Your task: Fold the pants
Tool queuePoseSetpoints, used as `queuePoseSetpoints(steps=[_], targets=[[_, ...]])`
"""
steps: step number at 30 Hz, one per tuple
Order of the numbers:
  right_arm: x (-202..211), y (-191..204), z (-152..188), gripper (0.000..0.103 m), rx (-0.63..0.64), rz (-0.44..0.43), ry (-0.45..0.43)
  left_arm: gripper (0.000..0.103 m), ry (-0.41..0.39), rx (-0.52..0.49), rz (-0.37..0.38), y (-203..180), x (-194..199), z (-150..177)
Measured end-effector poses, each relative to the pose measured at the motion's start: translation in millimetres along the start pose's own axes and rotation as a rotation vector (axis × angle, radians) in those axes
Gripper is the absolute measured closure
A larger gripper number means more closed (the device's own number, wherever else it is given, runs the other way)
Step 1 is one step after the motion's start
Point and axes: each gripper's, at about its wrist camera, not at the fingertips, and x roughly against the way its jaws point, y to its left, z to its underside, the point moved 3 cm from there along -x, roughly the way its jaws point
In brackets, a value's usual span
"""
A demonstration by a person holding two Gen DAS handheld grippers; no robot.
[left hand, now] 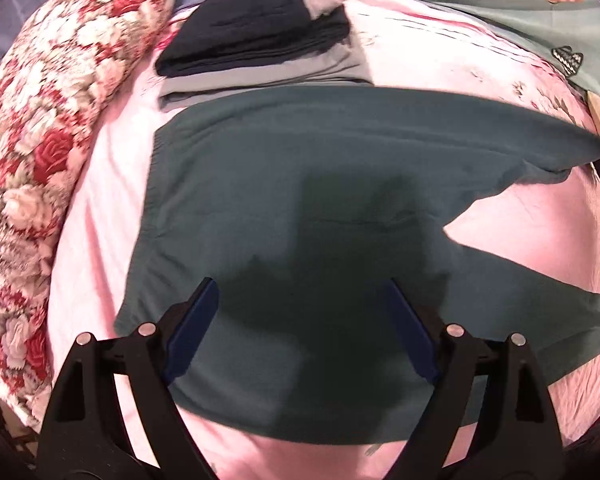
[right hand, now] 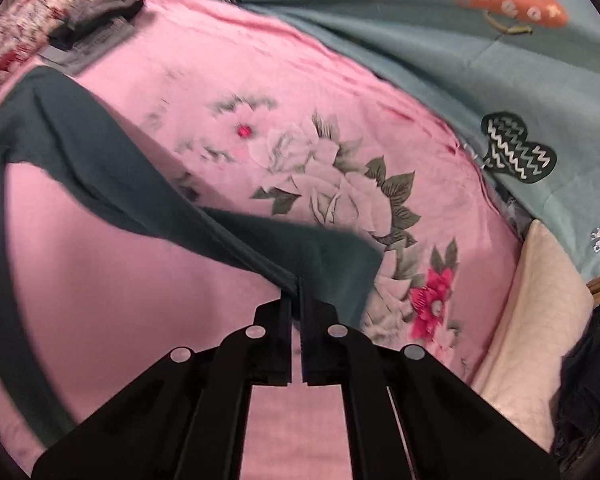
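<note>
On the bed, surface: a pink sheet [left hand: 100, 184] printed with pale roses and magenta flowers covers the work area, lightly creased
Beyond the sheet: a grey-green coverlet [right hand: 400, 52] with butterfly motifs (one coral, one black with white zigzags) runs along the far side
Left edge: a long pillow [left hand: 40, 128] in red-and-white rose print lies along the sheet's border
Right edge: a cream blanket [right hand: 540, 312] sits at the sheet's side, with some dark cloth beyond it, too dim to identify
Folded stack: a pile of folded garments [left hand: 260, 56], dark navy on top of grey, rests on the sheet at the far end, near the pillow and just past the pants' upper edge
Pants: dark teal pants [left hand: 300, 200] are spread flat on the pink sheet, waist toward the pillow side, the legs running off to the right with a wedge of sheet showing between them
Left tongs: the left gripper [left hand: 300, 292] hovers over the seat of the pants, its blue-padded fingers spread wide with nothing between them; its shadow falls on the cloth
Right tongs: the right gripper [right hand: 297, 300] has its fingers pressed together on the hem end of one leg, lifting it off the sheet so the fabric stretches taut back toward the waist
Containers: none visible
</note>
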Motion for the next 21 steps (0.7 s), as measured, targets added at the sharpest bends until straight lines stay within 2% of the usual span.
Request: queuePoseSetpoints(steps=[2,5,7,8,9,11,13,14,16,18,19,21], targets=[[33.8,-6.0,-6.3,0.101,0.025,-0.029,-0.008,0.017,0.000,0.006,0.004,-3.6,-3.9,-3.0],[50.6,-21.3,-24.2,0.101,0.032,0.012,-0.017,0.017,0.010,0.044,0.013,-5.3,-7.4,-4.0],[34.4,-29.2,-33.3,0.101,0.051,0.053,0.009,0.017,0.014,0.054,0.008,-5.7,-6.2,-2.6],[13.0,-37.0,-36.5,0.096,0.041,0.086,0.042,0.017,0.010,0.056,0.006,-6.0,-5.2,-1.6],[-11.2,-47.4,-36.3,0.084,0.010,0.129,0.087,0.017,0.013,0.052,0.003,-6.4,-4.7,-0.5],[-50.0,-71.5,-26.3,0.072,-0.061,0.243,0.171,0.017,0.018,0.044,-0.015,-6.1,-3.4,2.2],[-61.9,-93.6,-10.7,0.072,-0.177,0.298,0.202,0.016,0.019,0.042,-0.023,-4.0,-3.0,3.0],[-58.2,-103.5,0.6,0.071,-0.271,0.263,0.181,0.016,0.020,0.045,-0.026,-2.9,-3.6,3.4],[-48.7,-106.0,15.1,0.069,-0.354,0.160,0.134,0.016,0.030,0.057,-0.026,-1.3,-6.7,3.7],[-45.3,-100.1,31.8,0.060,-0.399,0.073,0.129,0.016,0.042,0.069,-0.025,-2.2,-10.0,3.7],[-48.0,-96.4,37.7,0.060,-0.416,0.054,0.131,0.016,0.049,0.073,-0.021,-4.4,-10.9,3.4],[-57.7,-96.3,50.3,0.060,-0.524,-0.038,0.139,0.016,0.052,0.069,-0.016,-9.8,-9.5,3.5]])
